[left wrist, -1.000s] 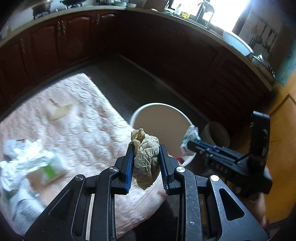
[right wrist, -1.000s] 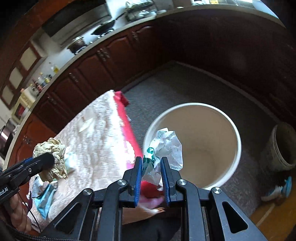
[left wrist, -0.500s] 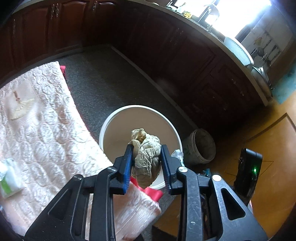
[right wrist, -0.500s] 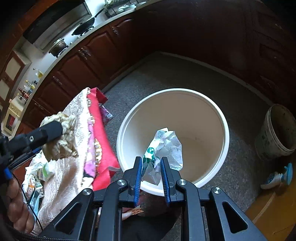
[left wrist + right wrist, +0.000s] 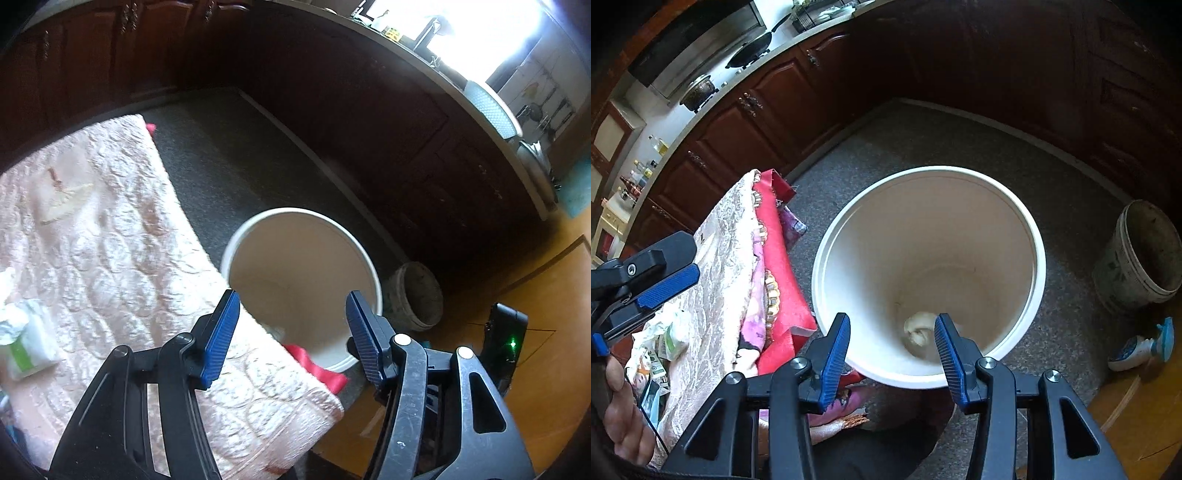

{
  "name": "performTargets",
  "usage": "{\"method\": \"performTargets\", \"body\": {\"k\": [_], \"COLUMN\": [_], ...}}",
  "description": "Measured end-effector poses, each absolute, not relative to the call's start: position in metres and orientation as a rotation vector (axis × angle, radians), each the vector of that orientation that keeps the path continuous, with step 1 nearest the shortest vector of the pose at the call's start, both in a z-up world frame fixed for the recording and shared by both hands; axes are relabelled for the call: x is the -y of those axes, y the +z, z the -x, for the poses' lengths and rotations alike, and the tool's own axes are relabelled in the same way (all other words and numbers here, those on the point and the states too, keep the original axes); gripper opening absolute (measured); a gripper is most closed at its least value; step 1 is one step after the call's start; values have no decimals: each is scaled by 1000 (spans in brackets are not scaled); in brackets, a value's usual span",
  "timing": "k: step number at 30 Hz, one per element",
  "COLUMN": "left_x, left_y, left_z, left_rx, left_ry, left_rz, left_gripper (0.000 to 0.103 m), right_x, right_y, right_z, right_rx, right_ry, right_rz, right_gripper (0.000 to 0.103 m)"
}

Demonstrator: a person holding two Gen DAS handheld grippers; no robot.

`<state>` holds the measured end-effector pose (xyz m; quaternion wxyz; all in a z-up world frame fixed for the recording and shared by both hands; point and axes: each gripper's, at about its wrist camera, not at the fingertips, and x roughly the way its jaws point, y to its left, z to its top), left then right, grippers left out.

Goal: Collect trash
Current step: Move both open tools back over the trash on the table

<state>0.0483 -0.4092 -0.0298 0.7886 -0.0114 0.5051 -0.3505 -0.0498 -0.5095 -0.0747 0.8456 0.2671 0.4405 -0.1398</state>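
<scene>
Only right-wrist view shows crumpled wad (image 5: 918,332) at bucket (image 5: 1032,236) bottom, both jaws spread, just opened, empty.

Both grippers pointing steeply down. Left gripper (image 5: 291,332) and right gripper (image 5: 892,350) jaws just opened up, nothing between em. Bare hand (image 5: 622,417) visible on the left one.

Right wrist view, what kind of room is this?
Most likely a home kitchen: a wok and a pot sit on a stove along the counter, with dark wooden cabinets beneath and bottles lined up on the counter.
</scene>
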Motion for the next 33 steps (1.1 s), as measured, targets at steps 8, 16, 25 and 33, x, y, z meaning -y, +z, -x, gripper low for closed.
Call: {"method": "performTargets", "body": {"k": [8, 16, 25, 33], "left_x": [385, 351, 311, 266], "left_y": [-24, -8, 12, 28], "left_z": [-41, -34, -26, -24], "left_rx": [-1041, -987, -925, -900], "left_ry": [-685, -633, -565, -498], "left_rz": [-19, -38, -54, -24], "left_gripper": [58, 58, 59, 59], "right_x": [494, 477, 451, 418], "right_y": [-56, -34, -3, 18], "right_z": [52, 47, 42, 32], "right_rx": [-909, -886, -841, -815], "right_ry": [-306, -306, -299, -239], "right_rz": [-498, -431, -364, -329], "right_gripper": [48, 57, 62, 67]}}
